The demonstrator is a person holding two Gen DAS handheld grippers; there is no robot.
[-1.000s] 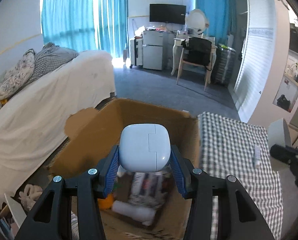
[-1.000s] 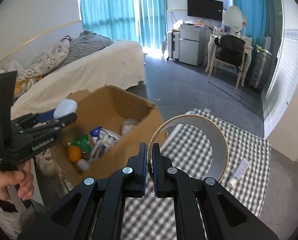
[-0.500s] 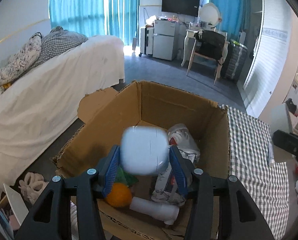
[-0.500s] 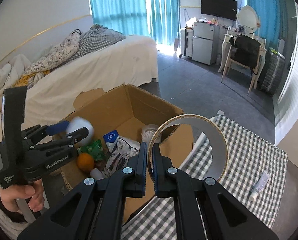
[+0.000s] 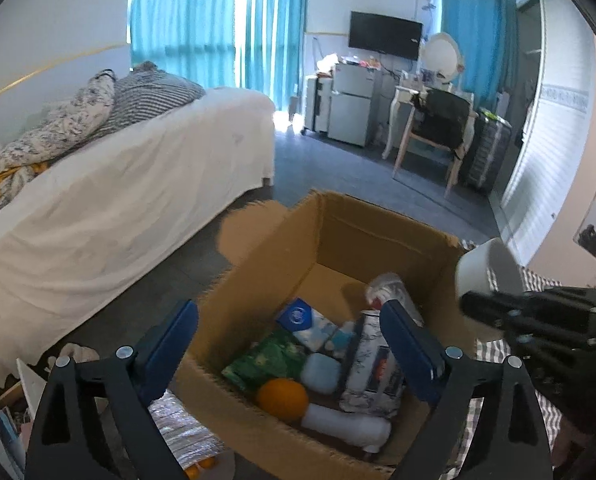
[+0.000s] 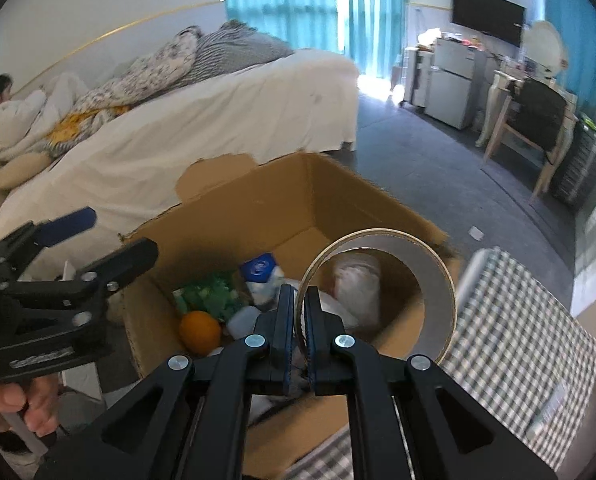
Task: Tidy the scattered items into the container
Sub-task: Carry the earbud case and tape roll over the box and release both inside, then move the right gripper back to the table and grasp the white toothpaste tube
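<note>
Your right gripper (image 6: 301, 312) has its blue-padded jaws pinched nearly together on the thin wall of a wide roll of beige tape (image 6: 402, 240), a smooth ring with a pale grey inner face. The roll stands on edge over the near right corner of the open brown cardboard box (image 6: 257, 208), partly above the grey-and-white checked tablecloth (image 6: 530, 320) beside it.

Your left gripper (image 5: 289, 340) is spread wide and holds nothing; its blue ribbed pads (image 5: 402, 344) hang above the near rim of the box. Directly below, inside the box, lies a small rounded pale-blue case (image 5: 320, 372), smooth and glossy, wedged between a round orange fruit (image 5: 282, 398), a crinkled green foil packet (image 5: 269, 360) and a soft white printed pouch (image 5: 374, 376). A white plastic cylinder (image 5: 346, 426) lies along the near wall, and a blue-capped tissue pack (image 5: 302, 316) sits further in.

The box has corrugated walls and a torn left flap. Behind it stands a bed draped in a white sheet (image 5: 117, 200), on a grey carpeted floor (image 5: 338, 176).
</note>
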